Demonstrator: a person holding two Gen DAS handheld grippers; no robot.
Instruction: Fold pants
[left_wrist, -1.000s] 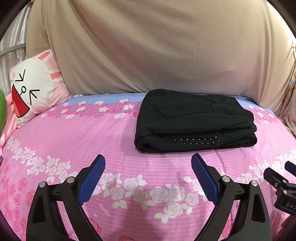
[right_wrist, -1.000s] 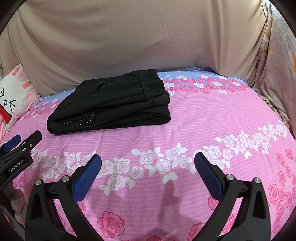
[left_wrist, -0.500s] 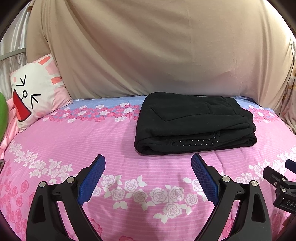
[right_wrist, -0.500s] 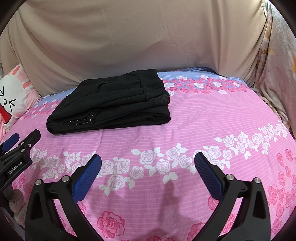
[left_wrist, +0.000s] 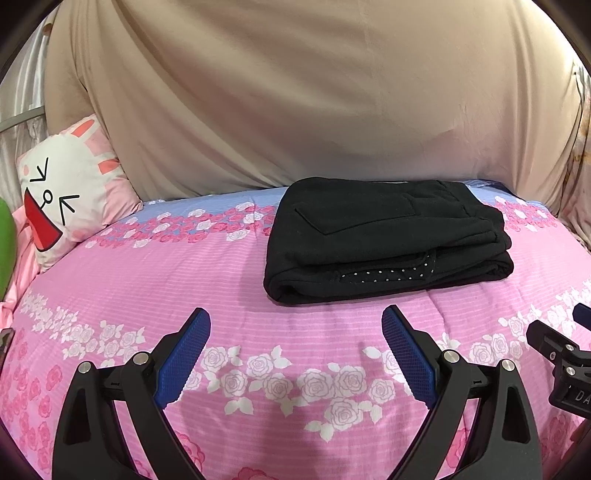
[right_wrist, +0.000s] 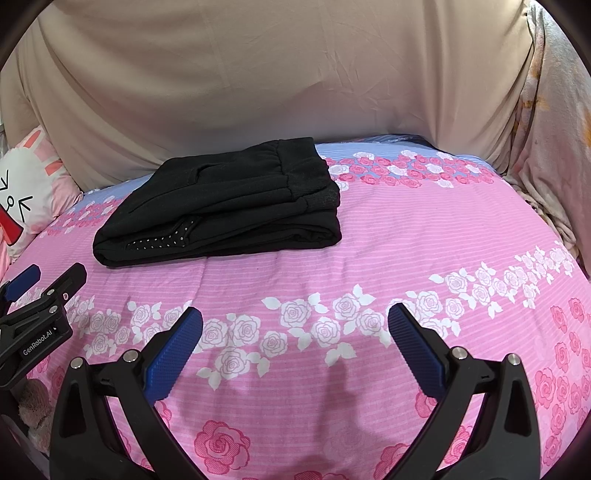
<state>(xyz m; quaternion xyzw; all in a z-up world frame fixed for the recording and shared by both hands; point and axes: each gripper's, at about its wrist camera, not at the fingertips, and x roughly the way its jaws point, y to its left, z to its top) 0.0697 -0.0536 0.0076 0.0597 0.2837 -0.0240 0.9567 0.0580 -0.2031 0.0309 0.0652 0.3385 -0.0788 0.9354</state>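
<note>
Left wrist view: the pants (left_wrist: 384, 240) are seen lying ahead of the left tongs (left_wrist: 295, 332), folded into a compact stack on the bed (left_wrist: 184, 280). Both the left and the right tongs (right_wrist: 295, 332) are spread wide, nothing gripped. Folding is judged finished; only withdrawal seems called for.

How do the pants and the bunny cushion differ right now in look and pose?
The pants are plain black, apart from a dotted strip at the front edge; the bunny cushion is white and pink with a cartoon face. The pants lie flat, folded in stacked layers, mid-bed; the cushion stands tilted at the bed's left end against the beige drape. Both rest on the pink floral bedspread, and neither is held: left gripper and right gripper are open.
</note>
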